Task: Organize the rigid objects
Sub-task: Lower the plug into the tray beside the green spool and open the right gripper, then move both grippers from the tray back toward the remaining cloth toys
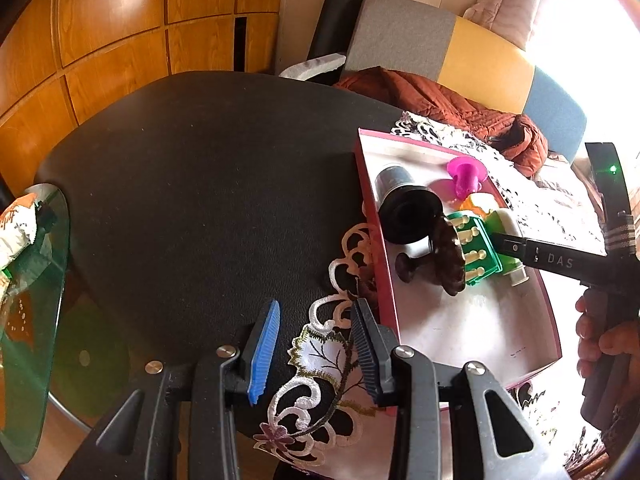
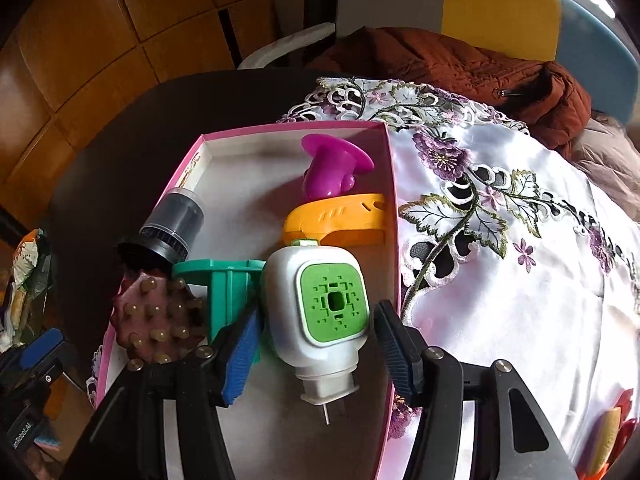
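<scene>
A pink-rimmed box [image 2: 394,216] [image 1: 376,240] sits on a black table and holds rigid objects: a white and green plug-in device [image 2: 316,308] [image 1: 506,236], a green comb piece [image 2: 228,288] [image 1: 478,250], a brown studded brush [image 2: 156,320] [image 1: 448,260], a black cylinder [image 2: 170,224] [image 1: 400,196], a magenta piece [image 2: 332,168] [image 1: 466,174] and an orange piece [image 2: 340,220] [image 1: 474,202]. My right gripper [image 2: 316,356] is open, its fingers astride the plug-in device without gripping it. My left gripper [image 1: 316,352] is open and empty over the tablecloth, left of the box.
An embroidered white tablecloth [image 2: 500,240] lies under and right of the box. A rust jacket [image 1: 440,108] lies on the sofa behind. A glass side table [image 1: 36,280] stands at the left. An orange-red item [image 2: 612,436] lies at the cloth's right edge.
</scene>
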The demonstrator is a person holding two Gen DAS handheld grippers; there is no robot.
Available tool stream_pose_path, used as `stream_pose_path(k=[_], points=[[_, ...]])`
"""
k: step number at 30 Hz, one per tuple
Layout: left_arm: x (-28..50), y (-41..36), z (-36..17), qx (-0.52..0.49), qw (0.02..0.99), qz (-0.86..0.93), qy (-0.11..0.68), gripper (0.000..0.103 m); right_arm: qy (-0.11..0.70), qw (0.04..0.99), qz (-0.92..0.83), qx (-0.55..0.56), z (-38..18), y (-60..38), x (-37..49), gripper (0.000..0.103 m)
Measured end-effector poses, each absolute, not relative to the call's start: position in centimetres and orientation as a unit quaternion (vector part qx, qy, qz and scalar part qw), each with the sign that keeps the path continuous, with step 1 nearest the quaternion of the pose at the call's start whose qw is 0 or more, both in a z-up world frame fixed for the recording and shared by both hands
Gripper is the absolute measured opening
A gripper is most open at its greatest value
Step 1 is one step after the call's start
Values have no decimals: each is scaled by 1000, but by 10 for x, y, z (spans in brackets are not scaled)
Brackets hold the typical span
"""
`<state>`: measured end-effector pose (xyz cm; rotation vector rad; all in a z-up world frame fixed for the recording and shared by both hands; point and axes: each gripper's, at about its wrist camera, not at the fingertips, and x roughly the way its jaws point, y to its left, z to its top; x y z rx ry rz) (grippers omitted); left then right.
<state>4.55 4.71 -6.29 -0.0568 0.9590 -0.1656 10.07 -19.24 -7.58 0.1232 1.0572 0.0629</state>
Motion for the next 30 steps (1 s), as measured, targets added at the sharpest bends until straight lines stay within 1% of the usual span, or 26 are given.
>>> stream_pose_path(k=[2,4,6,8,9,17,30], points=[[45,48,-61,-27,885,-78,459,37,501,862,29,65,-74,-194,97,58],[44,48,-59,-26,885,-78,457,37,498,863,31,75,-71,-195,95,62],[42,47,-58,-25,887,-79,455,37,494,865,35,81,-68,-195,92,69],[41,45,-56,-23,887,-81,453,37,488,869,34,78,-64,-193,89,73],[41,45,-55,-22,888,-82,452,37,485,871,31,73,-63,-191,87,77],[37,42,-51,-18,891,-84,446,37,462,883,22,74,-50,-193,70,78],[29,28,-41,0,895,-103,434,37,422,906,13,39,-27,-198,27,85]])
